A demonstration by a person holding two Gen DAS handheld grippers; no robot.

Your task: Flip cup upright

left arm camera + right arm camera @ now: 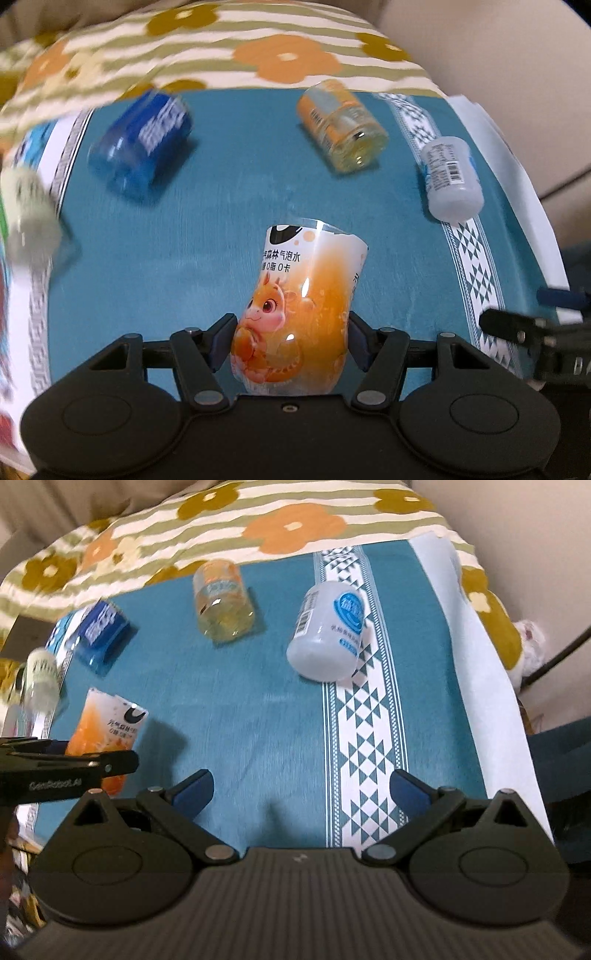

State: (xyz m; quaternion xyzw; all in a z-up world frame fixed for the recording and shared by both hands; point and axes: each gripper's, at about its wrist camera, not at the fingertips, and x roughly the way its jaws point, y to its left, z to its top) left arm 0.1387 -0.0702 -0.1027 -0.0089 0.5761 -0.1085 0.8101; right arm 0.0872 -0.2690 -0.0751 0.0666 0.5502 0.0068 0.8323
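Note:
My left gripper [291,339] is shut on an orange cup with a cartoon dragon label [299,310], its open end pointing away from the camera, held over the teal cloth [221,229]. The same cup [107,731] shows at the left of the right wrist view, tilted, with the left gripper's finger [70,766] across it. My right gripper [301,788] is open and empty above the cloth, apart from every cup.
Lying on the cloth are a blue cup [144,144], a yellow cup [343,125], a white cup [452,177] and a pale green one [29,218] at the left edge. A flowered blanket [258,48] borders the far side.

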